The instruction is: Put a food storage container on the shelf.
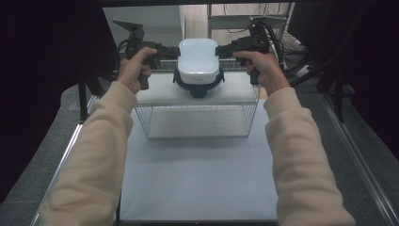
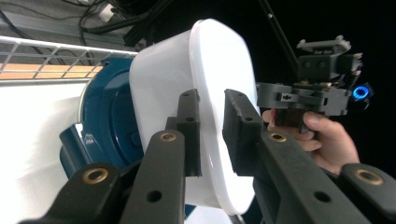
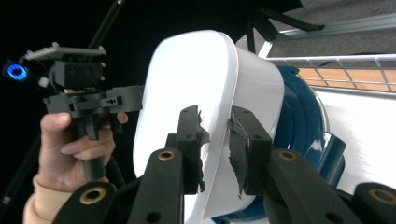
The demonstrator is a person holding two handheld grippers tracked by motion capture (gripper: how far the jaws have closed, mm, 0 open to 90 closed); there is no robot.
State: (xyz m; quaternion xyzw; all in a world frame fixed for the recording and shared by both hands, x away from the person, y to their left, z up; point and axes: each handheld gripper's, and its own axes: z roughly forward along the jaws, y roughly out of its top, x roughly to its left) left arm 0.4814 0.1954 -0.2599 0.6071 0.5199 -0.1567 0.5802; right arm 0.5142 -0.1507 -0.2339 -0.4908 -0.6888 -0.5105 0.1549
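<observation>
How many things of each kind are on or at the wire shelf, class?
White tub: 1
Blue base under it: 1
Wire shelf: 1
Hand-held tools: 2, the left tool and the right tool
Total: 5

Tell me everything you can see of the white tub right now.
The white tub is glossy plastic with rounded corners, sitting mouth-down in a dark blue base on the white shelf over a wire rack. The left gripper and right gripper flank it, each with its jaws astride the tub's rim.
</observation>
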